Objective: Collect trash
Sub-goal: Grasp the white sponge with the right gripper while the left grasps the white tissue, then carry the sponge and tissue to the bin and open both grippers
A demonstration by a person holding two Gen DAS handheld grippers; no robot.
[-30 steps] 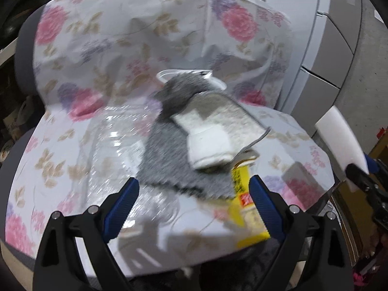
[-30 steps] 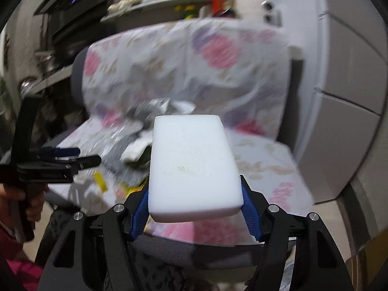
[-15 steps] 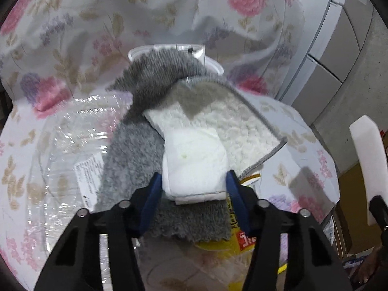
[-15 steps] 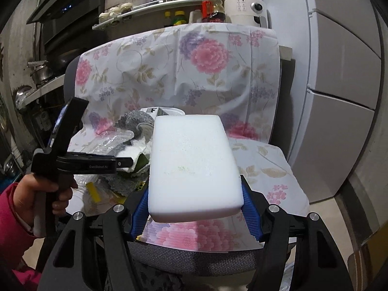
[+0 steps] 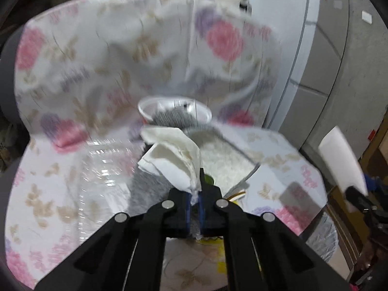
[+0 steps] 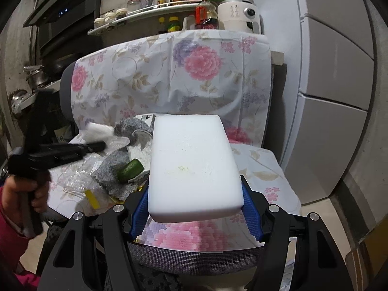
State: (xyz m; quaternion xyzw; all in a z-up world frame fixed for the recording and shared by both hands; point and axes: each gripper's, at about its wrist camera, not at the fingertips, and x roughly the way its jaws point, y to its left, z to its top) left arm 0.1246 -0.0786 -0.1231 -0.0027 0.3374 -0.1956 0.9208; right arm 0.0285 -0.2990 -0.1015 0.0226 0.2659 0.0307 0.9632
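My left gripper (image 5: pixel 194 194) is shut on a crumpled white tissue (image 5: pixel 174 155) and holds it above the chair seat; it also shows in the right wrist view (image 6: pixel 97 129). My right gripper (image 6: pixel 195 206) is shut on a white foam block (image 6: pixel 194 167), held off the chair's front right; the block also shows in the left wrist view (image 5: pixel 342 160). On the seat lie a grey fuzzy cloth (image 6: pixel 114 167), a green piece of vegetable (image 6: pixel 130 169), clear plastic wrap (image 5: pixel 101 169), a yellow wrapper (image 6: pixel 92 197) and a white cup (image 5: pixel 174 108).
The chair is draped in a floral cover (image 6: pixel 169 77). White cabinets (image 6: pixel 334 97) stand to the right. A shelf of bottles and a white appliance (image 6: pixel 238 15) are behind the chair. A bag-lined bin (image 5: pixel 322 242) sits at the chair's lower right.
My left gripper closed on the white tissue and lifted it off the grey cloth, uncovering the green vegetable piece. My right gripper holds the foam block steady.
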